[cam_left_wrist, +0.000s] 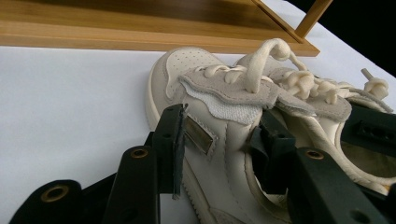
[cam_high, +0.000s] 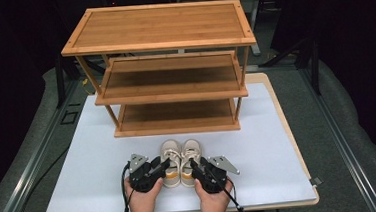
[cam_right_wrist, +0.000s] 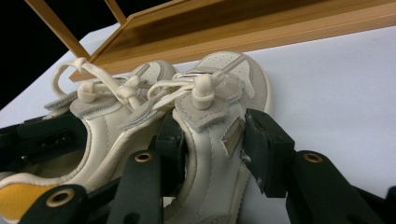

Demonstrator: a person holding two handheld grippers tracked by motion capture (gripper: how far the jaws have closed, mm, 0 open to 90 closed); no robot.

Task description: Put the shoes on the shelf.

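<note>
Gripping one shoe with each gripper is the step I judge myself to be in, with the pair sitting side by side on the white table, toes toward the wooden rack.

My left gripper straddles the outer wall of the left shoe: in the left gripper view one jaw lies against the outside by the small side tab, the other sits inside the collar, and they look pressed onto the wall of the left shoe. The grip sits low and near the middle, which should keep the shoe level.

My right gripper takes the right shoe much the same way. In the right gripper view its jaws bracket the shoe's side under the lace knot; the inner jaw touches the leather, while the outer pad seems to stand slightly off, so I cannot say it is fully pinched.

To do this well, I would close until both walls are firmly held, keep the loose laces free of the pads, and lift both shoes evenly. The lowest shelf looks nearest.
</note>
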